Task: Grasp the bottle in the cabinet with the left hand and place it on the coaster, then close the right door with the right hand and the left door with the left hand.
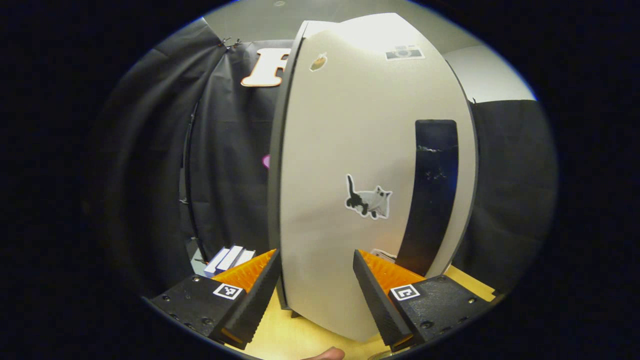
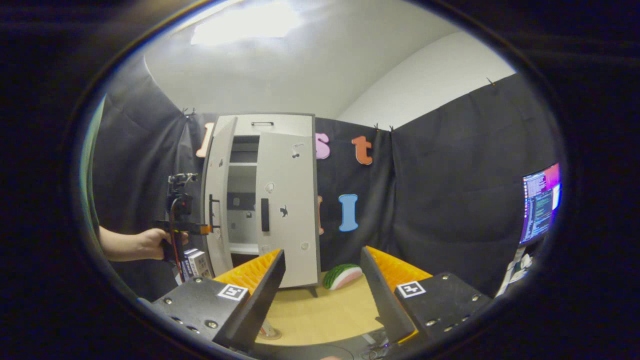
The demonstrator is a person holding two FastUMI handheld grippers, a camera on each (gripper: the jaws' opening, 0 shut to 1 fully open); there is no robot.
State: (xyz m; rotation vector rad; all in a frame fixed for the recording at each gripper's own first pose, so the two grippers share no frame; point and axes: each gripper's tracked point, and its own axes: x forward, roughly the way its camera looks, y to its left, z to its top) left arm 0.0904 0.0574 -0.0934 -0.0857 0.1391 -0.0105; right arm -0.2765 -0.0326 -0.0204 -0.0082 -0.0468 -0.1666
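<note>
The left claw (image 1: 316,290) gapes wide at the left door (image 1: 370,175) (cat sticker facing it), gripping nothing. The right claw (image 2: 322,285) hangs open and empty above the table (image 2: 325,312).

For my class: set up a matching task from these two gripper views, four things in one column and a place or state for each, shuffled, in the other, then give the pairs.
Things
1. Left door
2. Right door
3. Watermelon slice
4. Cat sticker

Places or states
A. lying on the table beside the cabinet
B. stuck on a door beside its dark handle
C. swung open, near the left gripper
D. closed

Pairs: 1-C, 2-D, 3-A, 4-B
</note>
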